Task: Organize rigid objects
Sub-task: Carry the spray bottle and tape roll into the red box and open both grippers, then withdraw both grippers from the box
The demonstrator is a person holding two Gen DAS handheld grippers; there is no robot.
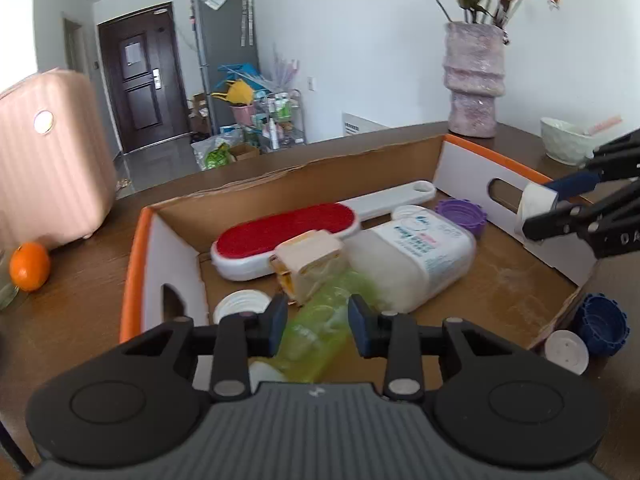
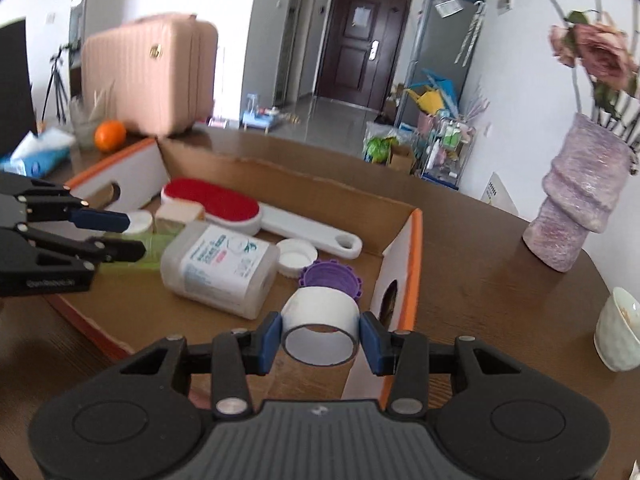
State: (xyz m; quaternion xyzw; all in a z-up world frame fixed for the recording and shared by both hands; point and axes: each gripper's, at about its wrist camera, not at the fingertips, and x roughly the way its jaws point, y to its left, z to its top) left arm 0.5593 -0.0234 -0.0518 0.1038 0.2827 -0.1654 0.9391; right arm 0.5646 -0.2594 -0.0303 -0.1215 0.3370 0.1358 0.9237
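A cardboard box [image 1: 304, 184] with orange rims sits on the brown table. Inside lie a red lint brush [image 1: 284, 232], a white plastic bottle [image 1: 416, 256], a beige block [image 1: 310, 264], a purple cap [image 1: 462, 214], a white lid [image 1: 242, 304] and a translucent green bottle [image 1: 320, 332]. My left gripper [image 1: 316, 326] is over the box's near side, its pads either side of the green bottle, which looks blurred. My right gripper [image 2: 320, 338] is shut on a white tape roll [image 2: 320, 320] above the box's right end; it also shows in the left wrist view [image 1: 538, 204].
Outside the box, a white lid [image 1: 566, 352] and a blue cap [image 1: 600, 326] lie on the table. A purple vase [image 2: 576, 200] with flowers and a white bowl [image 2: 618, 328] stand to the right, an orange [image 2: 110, 135] and a tissue pack [image 2: 36, 154] to the left.
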